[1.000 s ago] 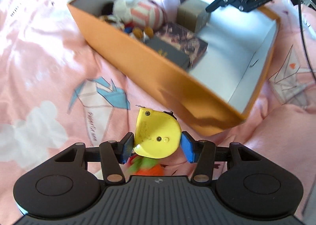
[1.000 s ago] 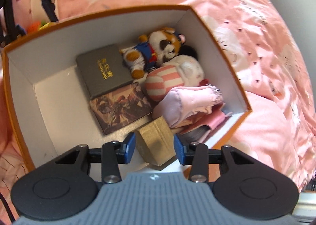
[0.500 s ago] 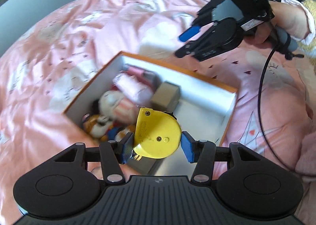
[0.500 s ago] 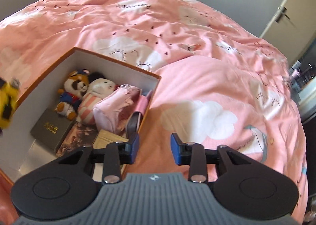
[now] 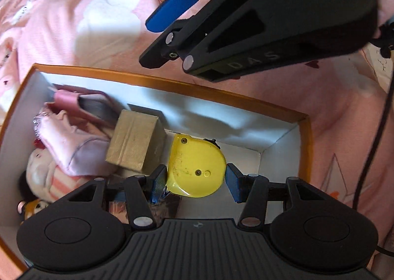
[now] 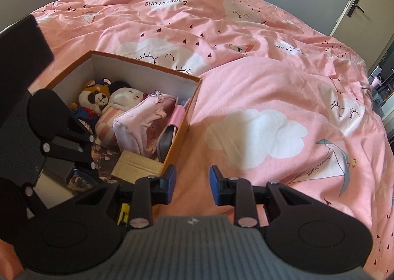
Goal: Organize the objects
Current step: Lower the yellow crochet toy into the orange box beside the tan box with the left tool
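My left gripper is shut on a yellow tape measure and hangs over the white floor of the orange box, right of a gold box. A pink pouch and a striped plush fill the box's left end. The right gripper's fingers hover above the far rim. In the right wrist view my right gripper stands open with nothing between its pads, over the bedspread just right of the box. The gold box rests inside, near the box wall.
A rumpled pink bedspread surrounds the box. A raccoon plush and a picture book also lie in the box. A black cable runs down the right side. A door is at the far right.
My left gripper carried the tape measure from the bedspread outside the box to above its inside. My right gripper let go of the gold box, drew back over the bedspread and narrowed.
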The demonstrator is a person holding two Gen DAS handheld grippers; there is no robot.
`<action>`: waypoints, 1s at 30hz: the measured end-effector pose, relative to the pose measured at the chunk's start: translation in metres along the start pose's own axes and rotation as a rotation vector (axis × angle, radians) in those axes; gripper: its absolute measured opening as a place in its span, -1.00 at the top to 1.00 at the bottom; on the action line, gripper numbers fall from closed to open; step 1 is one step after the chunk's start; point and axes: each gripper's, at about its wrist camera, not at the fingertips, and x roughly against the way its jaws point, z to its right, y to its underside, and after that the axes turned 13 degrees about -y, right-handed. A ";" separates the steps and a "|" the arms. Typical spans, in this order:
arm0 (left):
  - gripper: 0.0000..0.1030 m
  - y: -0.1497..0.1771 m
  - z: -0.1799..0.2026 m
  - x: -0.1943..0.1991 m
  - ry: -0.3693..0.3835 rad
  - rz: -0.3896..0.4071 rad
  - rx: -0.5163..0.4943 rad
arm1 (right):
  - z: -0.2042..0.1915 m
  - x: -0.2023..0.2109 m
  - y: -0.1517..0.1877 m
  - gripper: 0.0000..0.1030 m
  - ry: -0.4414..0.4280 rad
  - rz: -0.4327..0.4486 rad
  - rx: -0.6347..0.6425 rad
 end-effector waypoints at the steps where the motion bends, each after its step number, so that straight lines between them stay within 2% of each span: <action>1: -0.16 -0.001 0.001 -0.004 0.000 -0.008 -0.008 | 0.001 -0.001 0.000 0.40 -0.005 -0.002 0.000; 5: -0.15 -0.005 0.004 -0.019 0.004 -0.037 -0.049 | 0.000 -0.005 0.001 0.39 -0.025 -0.013 0.013; 11: -0.17 0.000 0.012 -0.028 -0.052 -0.040 -0.087 | 0.002 -0.012 0.004 0.37 0.000 -0.035 0.008; 16: -0.19 0.014 0.025 -0.024 -0.113 0.005 -0.136 | 0.002 -0.010 0.005 0.36 -0.003 -0.038 0.006; 21: -0.27 0.029 0.027 -0.010 -0.143 0.034 -0.102 | -0.002 -0.007 0.005 0.35 -0.003 -0.034 0.011; 24: -0.22 0.040 0.027 -0.007 -0.152 0.003 -0.091 | -0.003 -0.006 0.004 0.35 0.004 -0.032 0.015; 28: 0.13 0.053 0.024 -0.016 -0.170 -0.054 -0.052 | -0.001 -0.006 0.005 0.35 0.000 -0.026 -0.004; 30: 0.15 0.058 0.024 -0.019 -0.182 -0.053 -0.048 | 0.000 -0.006 0.006 0.34 -0.003 -0.025 -0.017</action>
